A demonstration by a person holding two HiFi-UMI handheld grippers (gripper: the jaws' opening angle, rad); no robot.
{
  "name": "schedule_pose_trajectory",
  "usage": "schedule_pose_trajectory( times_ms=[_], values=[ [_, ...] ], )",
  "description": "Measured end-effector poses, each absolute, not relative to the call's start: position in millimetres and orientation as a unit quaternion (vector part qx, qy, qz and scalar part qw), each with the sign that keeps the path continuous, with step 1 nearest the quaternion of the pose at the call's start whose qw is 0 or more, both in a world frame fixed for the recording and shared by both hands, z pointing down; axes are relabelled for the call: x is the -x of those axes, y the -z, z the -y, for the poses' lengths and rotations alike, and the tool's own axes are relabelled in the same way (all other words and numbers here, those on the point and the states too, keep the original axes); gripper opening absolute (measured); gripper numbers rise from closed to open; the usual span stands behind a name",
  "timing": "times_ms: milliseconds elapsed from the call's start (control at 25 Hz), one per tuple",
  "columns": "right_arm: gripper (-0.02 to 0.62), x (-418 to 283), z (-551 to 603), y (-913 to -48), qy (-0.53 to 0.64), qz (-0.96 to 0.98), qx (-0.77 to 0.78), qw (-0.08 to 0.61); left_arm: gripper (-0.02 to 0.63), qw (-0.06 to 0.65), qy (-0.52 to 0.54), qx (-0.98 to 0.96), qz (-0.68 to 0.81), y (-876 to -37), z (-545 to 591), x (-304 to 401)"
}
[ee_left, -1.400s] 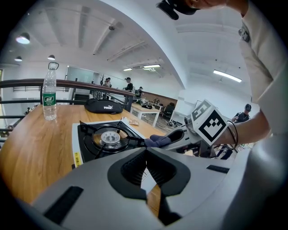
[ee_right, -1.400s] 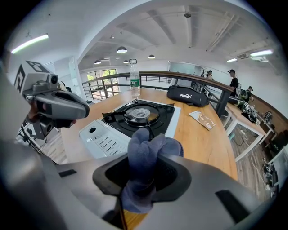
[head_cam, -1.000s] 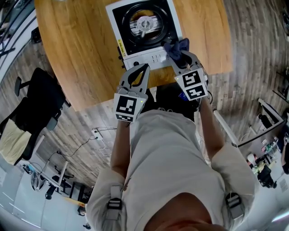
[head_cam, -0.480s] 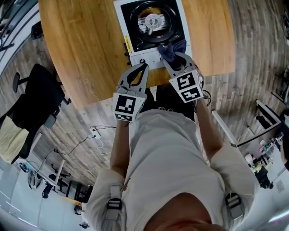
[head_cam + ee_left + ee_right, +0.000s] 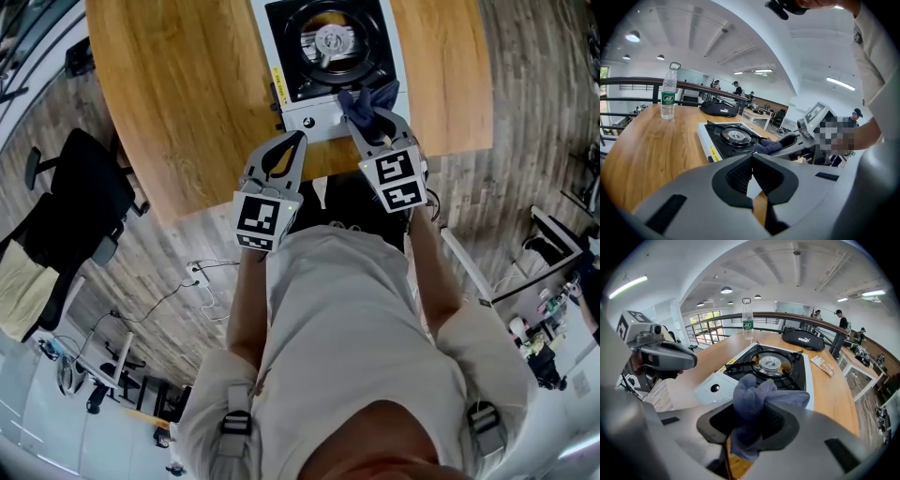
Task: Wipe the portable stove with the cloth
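Mid-wipe at a square portable stove (image 5: pixel 319 117), white-rimmed and black-topped, on a wooden table (image 5: pixel 187 94). Pinched in the right gripper (image 5: pixel 377 120): a crumpled grey-blue cloth (image 5: pixel 752 397), wad bulging above the pads, tail hanging beneath. Cloth at the stove's near right corner, over the white control strip; touching it or just clear, impossible to tell. Left gripper (image 5: pixel 302 139) pressed together on nothing, tips just in front of the stove's black knob (image 5: pixel 714 388), left of the cloth.

Soft and light by the look of it, likely to fold and drag rather than glide. Best gripped by the bunched middle, as here, leaving loose fabric below the jaws to meet the metal. Judged risky around the raised supports of the round burner (image 5: pixel 771 363) at the stove's centre, where a stray corner could snag.

Both forearms reaching forward from the torso toward the stove's front, grippers side by side and apart, marker cubes facing up. Right gripper tipped steeply down at the stove's corner; left angled more shallowly toward the stove's near edge. Beyond the stove's far side: a clear plastic water bottle with a green label (image 5: pixel 668 93) and a black bag (image 5: pixel 719 108) on the same table.
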State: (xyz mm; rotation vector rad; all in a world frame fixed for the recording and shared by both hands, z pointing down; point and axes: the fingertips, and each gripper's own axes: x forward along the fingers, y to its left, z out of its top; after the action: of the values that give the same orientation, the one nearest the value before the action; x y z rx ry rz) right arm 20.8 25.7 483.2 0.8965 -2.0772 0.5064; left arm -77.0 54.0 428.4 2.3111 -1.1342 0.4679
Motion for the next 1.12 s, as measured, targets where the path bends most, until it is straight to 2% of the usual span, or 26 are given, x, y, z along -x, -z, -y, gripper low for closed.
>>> schedule_pose_trajectory(
  times_ms=[640,1120],
  values=[
    [0.132,-65,-28,-485,-0.226,0.758,-0.468,0.395,0.02,0.247,-0.176,-0.869,0.392,-428,-54,80],
    [0.132,-23,-39,-487,-0.219,0.784,-0.418,0.405,0.02,0.249,-0.173,-0.87,0.388,-428,-56,86]
  ],
)
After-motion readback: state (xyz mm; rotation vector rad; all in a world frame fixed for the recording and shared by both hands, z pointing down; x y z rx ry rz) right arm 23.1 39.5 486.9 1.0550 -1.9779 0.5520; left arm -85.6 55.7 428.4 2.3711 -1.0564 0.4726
